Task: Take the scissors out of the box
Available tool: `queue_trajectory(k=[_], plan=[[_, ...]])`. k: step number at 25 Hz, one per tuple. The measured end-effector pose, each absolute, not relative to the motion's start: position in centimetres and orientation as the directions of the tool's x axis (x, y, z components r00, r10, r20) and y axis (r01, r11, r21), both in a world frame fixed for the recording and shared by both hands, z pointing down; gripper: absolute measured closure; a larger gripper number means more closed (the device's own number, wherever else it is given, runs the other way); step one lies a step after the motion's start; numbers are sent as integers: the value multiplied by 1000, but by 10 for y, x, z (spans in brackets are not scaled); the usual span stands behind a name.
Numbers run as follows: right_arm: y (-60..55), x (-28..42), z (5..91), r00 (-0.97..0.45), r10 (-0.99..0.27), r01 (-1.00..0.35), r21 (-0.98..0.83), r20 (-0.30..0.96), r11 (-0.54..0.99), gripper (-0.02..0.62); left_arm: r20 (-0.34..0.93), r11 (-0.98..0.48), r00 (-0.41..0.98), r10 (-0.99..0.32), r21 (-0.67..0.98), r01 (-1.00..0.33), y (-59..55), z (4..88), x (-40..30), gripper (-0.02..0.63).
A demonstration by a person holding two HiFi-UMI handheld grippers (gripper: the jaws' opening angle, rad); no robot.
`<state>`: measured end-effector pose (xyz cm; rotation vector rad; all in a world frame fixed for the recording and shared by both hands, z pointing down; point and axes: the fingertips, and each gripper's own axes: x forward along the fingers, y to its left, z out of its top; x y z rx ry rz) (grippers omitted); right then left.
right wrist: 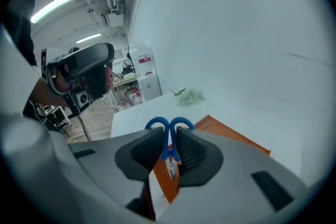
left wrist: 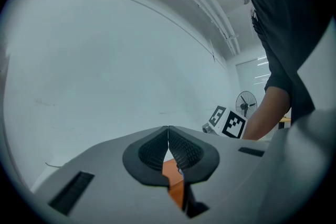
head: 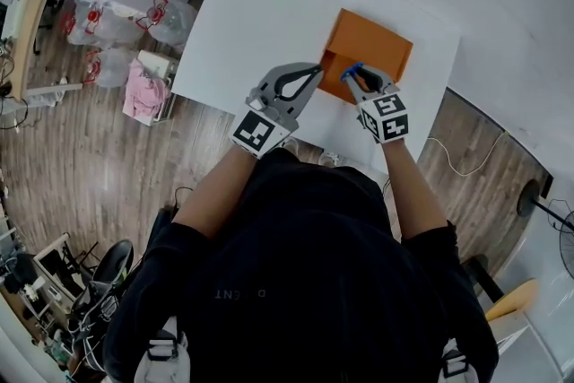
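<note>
the right gripper (head: pixel 353 73) clamps the blue-handled scissors (right wrist: pixel 169 132) over the orange box (head: pixel 372 45), while the left gripper (head: pixel 315 71), jaws pressed together, sits at the box's edge.

light: bright, even, ceiling strip lights (right wrist: pixel 52 5) overhead | glare: white worktop (head: pixel 242 31) washes out | shadows: faint | lens: my views bulge, corners dark | focus: my left hand-held gripper (left wrist: pixel 168 136) soft up close
</note>
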<state>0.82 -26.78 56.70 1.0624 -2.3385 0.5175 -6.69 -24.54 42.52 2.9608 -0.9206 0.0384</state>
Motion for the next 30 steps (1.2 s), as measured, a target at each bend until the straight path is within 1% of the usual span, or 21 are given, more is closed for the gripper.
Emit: queue_trajectory(k=[7,13,21,24,30], plan=[[-260,14,494,-639,-619,-737,-134,457,662,508,35,-834,833,-552,1,-552,-249,400,-59,588],[-246,29,421,-668,-668,-726,-92,328,681,507,0,-846,846,-533,-12,-533,-244,364,-53,588],[-225,41,338,-704,-690,-708,-81,167,702,506,-27,-883,883,-469,-5,-469,-231,327,-37,588],[-218,43,320,-703,-698,-710,-65,135,702,506,-29,-896,896,-444,-4,-444,-227,317,-32,588],[-211,47,304,-699,-707,-714,-49,105,698,506,-29,-906,908,-417,-59,-418,-223,301,-22,588]])
